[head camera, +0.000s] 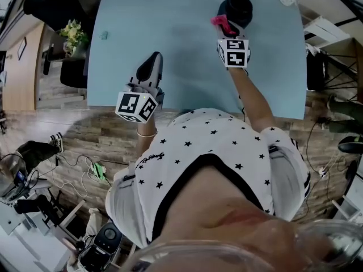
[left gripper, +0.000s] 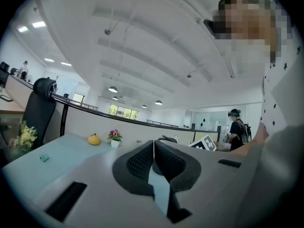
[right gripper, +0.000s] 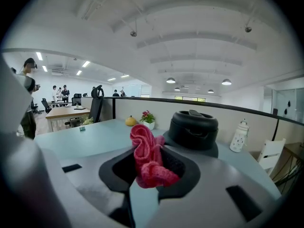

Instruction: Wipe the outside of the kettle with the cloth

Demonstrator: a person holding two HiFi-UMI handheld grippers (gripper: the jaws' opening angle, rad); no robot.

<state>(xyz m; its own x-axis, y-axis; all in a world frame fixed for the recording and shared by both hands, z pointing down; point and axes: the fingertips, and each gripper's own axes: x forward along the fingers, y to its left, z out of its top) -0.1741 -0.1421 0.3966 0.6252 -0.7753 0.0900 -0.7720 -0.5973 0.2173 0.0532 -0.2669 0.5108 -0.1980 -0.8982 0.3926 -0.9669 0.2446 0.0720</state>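
A black kettle (head camera: 237, 5) stands at the far right of the light blue table (head camera: 187, 55); in the right gripper view the kettle (right gripper: 194, 129) sits just beyond the jaws. My right gripper (head camera: 226, 26) is shut on a pink cloth (head camera: 220, 21), and the bunched cloth (right gripper: 148, 156) sticks up between the pads, close to the kettle's near side. My left gripper (head camera: 151, 68) hovers over the table's near edge, well left of the kettle, shut with nothing in it (left gripper: 153, 161).
A yellow fruit (left gripper: 94, 139) and a small flower pot (left gripper: 114, 137) sit at the table's far edge. A small teal item (head camera: 104, 35) lies at the left. A white lantern-like object (right gripper: 239, 136) stands right of the kettle. An office chair (left gripper: 40, 109) is at the left.
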